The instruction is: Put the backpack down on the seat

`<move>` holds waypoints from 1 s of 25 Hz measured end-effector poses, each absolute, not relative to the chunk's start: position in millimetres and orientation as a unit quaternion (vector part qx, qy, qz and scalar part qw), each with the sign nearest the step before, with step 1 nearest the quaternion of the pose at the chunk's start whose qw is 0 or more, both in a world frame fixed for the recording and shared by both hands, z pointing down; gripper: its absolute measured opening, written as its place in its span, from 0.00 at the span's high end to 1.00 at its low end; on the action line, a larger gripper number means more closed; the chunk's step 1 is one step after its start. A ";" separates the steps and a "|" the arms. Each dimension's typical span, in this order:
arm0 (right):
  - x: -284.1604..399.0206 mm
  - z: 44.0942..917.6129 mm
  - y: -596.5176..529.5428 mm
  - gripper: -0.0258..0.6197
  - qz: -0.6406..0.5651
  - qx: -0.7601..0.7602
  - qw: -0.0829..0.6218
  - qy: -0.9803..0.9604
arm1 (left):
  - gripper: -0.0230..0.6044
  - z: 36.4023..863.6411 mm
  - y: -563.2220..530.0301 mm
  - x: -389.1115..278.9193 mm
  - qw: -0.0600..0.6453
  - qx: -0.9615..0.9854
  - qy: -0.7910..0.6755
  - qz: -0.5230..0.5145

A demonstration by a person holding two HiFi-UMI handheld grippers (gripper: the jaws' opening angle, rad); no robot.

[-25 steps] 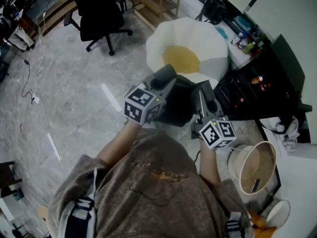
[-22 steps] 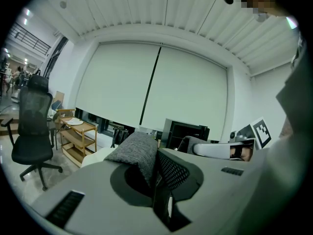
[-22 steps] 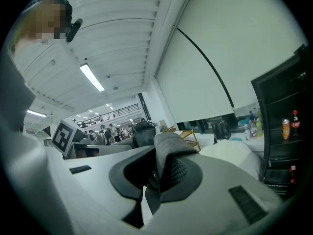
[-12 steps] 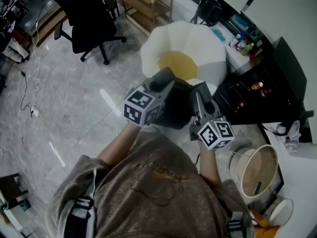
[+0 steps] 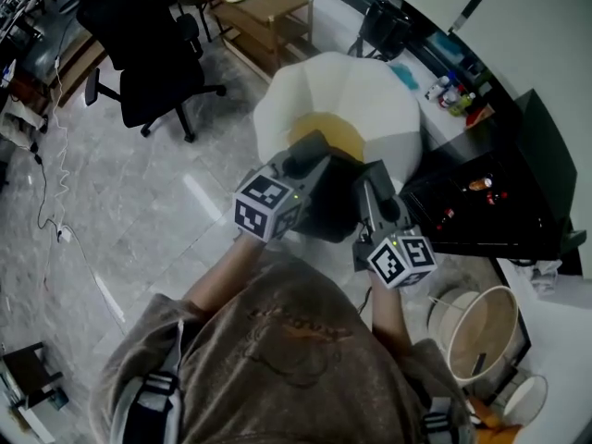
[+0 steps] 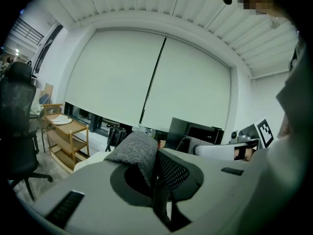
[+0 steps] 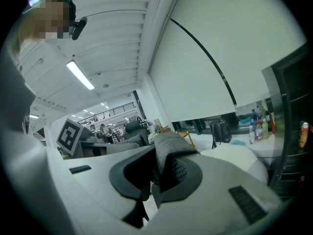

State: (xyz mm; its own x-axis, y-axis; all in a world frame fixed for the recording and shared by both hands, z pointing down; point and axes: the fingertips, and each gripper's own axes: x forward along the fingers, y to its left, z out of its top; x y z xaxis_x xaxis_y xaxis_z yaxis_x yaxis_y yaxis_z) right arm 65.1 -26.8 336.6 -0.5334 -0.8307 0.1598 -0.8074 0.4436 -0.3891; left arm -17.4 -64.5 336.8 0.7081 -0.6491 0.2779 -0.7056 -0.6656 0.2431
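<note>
2 claws grip the dark backpack (image 5: 330, 213) by its grey fabric, left claw (image 6: 155, 166) and right claw (image 7: 155, 173) both clamped shut, over the near edge of the egg-shaped seat (image 5: 370, 86).

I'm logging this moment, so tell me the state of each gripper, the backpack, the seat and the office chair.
left gripper: shut on grey backpack fabric.
right gripper: shut on grey backpack fabric.
backpack: held by both grippers, just in front of the seat.
seat: backpack not yet set on it.
office chair: upright, nobody in it.
</note>
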 end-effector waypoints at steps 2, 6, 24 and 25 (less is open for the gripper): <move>67.6 338.4 -47.2 0.92 -0.218 -0.486 0.029 0.846 | 0.91 341.0 -83.9 -15.6 0.175 0.909 -0.366 0.091; 68.6 334.9 -90.6 0.92 -0.221 -0.496 0.033 0.839 | 0.91 336.2 -130.5 -15.8 0.172 0.914 -0.357 0.090; 95.4 354.8 -227.8 0.92 -0.222 -0.523 0.031 0.822 | 0.91 353.2 -271.5 11.3 0.171 0.925 -0.320 0.112; 97.3 357.5 -233.0 0.92 -0.222 -0.525 0.029 0.821 | 0.91 356.1 -276.7 13.6 0.173 0.924 -0.321 0.113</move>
